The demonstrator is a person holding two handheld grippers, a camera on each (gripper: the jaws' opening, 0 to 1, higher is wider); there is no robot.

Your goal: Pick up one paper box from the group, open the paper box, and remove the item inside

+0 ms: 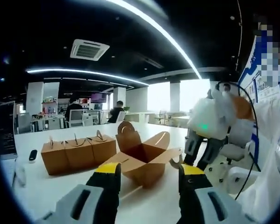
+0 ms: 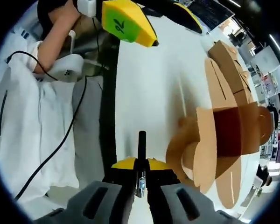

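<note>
**Open box on the bench, small item pinched in the right gripper**

In the left gripper view we see a brown paper takeaway box point(image 1: 142, 161) standing on the white bench point(image 1: 37, 186) with all its flaps spread open, its dark inside showing. It sits near the bench's front edge. Just beside it, toward the far left, a row of three closed brown paper boxes point(image 1: 78, 153) with loop handles stands touching one another.

Our left gripper point(image 1: 148, 179) has its yellow-tipped jaws set wide, one on each side of the open box's near flaps, holding nothing.

In the right gripper view, our right gripper point(image 2: 140, 175) has its jaws drawn together on a thin dark rod-like item point(image 2: 141, 154) that stands up between them; we cannot tell what it is. The open box lies just to its right.

We judge the box light, thin and easily creased, so any hold belongs on a flap edge or wall, gently. The slim item looks stiff and could slip if the pinch eases.
</note>
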